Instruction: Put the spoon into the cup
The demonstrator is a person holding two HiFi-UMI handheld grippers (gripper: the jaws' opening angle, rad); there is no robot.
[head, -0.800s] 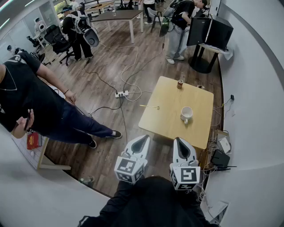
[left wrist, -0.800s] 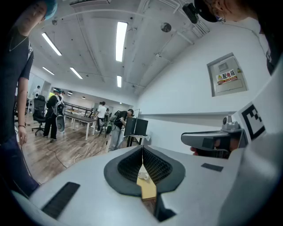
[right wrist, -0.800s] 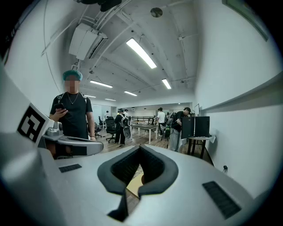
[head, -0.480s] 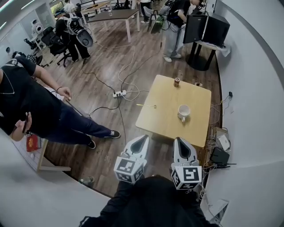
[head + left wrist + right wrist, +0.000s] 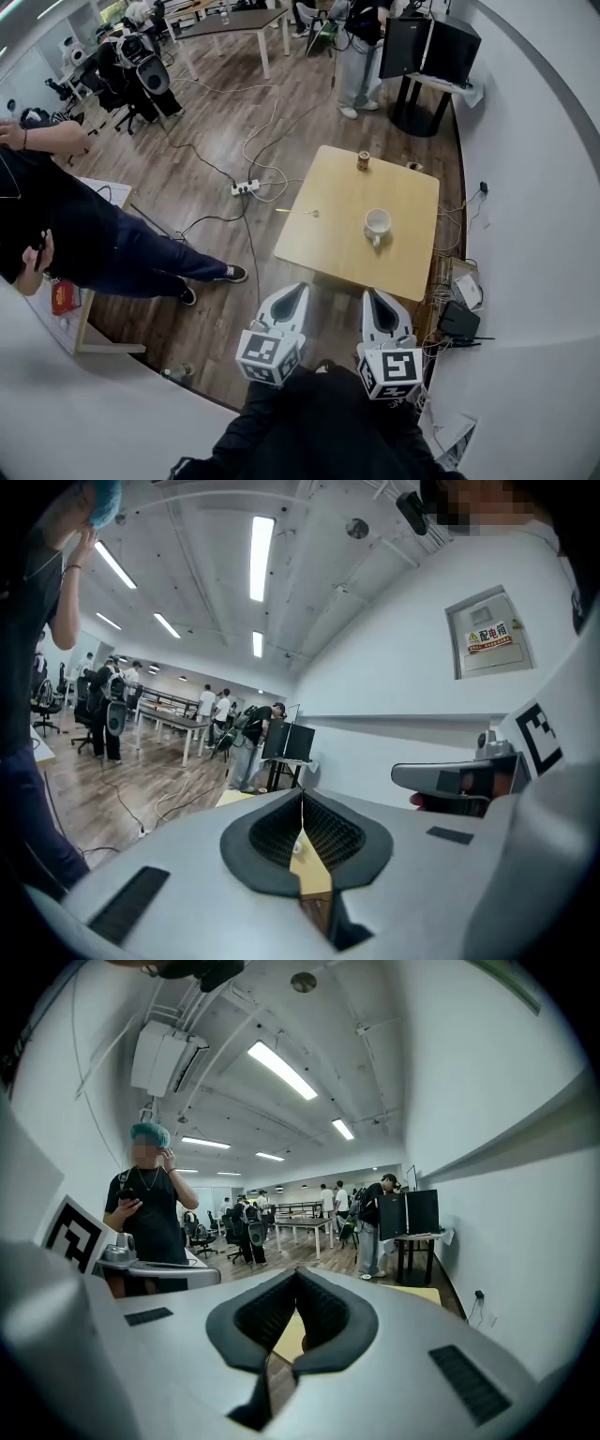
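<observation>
A white cup (image 5: 377, 223) stands on the small wooden table (image 5: 328, 253), right of its middle, handle toward me. The thin yellowish spoon (image 5: 298, 212) lies flat near the table's left edge, well apart from the cup. My left gripper (image 5: 302, 287) and right gripper (image 5: 373, 292) are held side by side short of the table's near edge, both pointing toward it. In the left gripper view the left gripper (image 5: 302, 794) is shut with nothing in it. In the right gripper view the right gripper (image 5: 297, 1272) also has its tips together and holds nothing.
A small brown can (image 5: 364, 160) stands at the table's far edge. A power strip (image 5: 246, 187) and cables lie on the floor to the left. A person in black (image 5: 56, 234) stands at the left. Cables and boxes (image 5: 459, 319) lie by the right wall.
The table, cup and spoon sit slightly higher and further left in the head view. The person at the left has raised an arm. Both grippers keep their place and stay shut.
</observation>
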